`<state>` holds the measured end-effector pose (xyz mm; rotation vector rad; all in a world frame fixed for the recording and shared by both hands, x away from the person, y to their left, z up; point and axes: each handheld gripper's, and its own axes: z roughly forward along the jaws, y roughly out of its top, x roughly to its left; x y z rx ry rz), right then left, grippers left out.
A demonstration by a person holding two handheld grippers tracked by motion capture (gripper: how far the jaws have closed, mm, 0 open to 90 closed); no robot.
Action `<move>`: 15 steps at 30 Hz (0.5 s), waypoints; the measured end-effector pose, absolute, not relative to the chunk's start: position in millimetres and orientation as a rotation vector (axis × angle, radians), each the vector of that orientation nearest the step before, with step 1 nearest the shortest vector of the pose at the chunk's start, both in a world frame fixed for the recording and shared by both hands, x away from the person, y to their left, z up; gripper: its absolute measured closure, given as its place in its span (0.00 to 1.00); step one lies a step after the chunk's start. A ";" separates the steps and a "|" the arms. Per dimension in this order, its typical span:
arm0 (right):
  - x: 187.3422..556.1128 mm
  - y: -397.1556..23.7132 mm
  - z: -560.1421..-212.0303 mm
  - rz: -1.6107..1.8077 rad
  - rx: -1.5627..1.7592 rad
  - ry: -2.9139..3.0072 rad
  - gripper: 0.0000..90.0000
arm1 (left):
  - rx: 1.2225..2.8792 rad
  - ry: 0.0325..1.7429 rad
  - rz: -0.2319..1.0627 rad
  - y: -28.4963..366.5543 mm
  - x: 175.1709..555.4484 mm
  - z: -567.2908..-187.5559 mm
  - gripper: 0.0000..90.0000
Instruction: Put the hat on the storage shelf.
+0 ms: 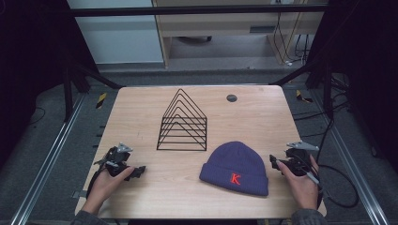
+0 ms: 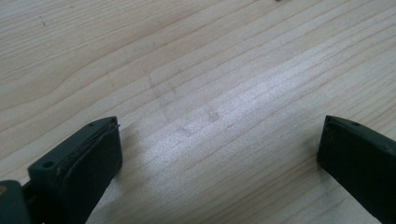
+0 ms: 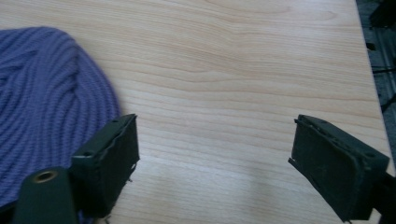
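Spreading across the whole scene, the wooden table (image 1: 141,117) carries two things, laid out so both can be reached from the near edge. A black wire rack (image 1: 183,123) of nested triangular frames stands upright at the centre, towards twelve o'clock from the person, its slots open as if to take something draped or slid in. A purple knit beanie (image 1: 236,167) with a red letter K on its cuff lies flat at about one o'clock from the person, just beside the rack's near right corner but apart from it; it looks placed there as the piece to be picked up.

Resting at three o'clock from the beanie, the right gripper (image 1: 273,161) points at the cuff, close to it but not touching. Its own view shows the beanie (image 3: 51,107) behind its left jaw and the jaws spread wide over bare wood, so nothing is held. This hand seems poised to begin the grasp.

Resting at nine o'clock, well apart from the beanie, the left gripper (image 1: 139,171) lies low on the table, its jaws likewise wide apart over empty grain, probably idle for now.
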<state>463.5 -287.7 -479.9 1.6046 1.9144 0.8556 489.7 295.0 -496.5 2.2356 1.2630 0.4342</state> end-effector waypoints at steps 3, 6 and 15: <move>465.6 -281.7 -475.4 0.865 1.579 1.933 0.12 | 2.233 1.263 0.436 295.1 489.4 -496.6 0.00; 471.4 -271.7 -464.3 0.888 1.533 1.983 0.13 | 2.232 1.261 0.436 295.3 489.2 -496.7 0.00; 504.5 -241.8 -434.6 0.863 1.420 2.221 0.23 | 2.233 1.263 0.436 295.1 489.3 -496.6 0.00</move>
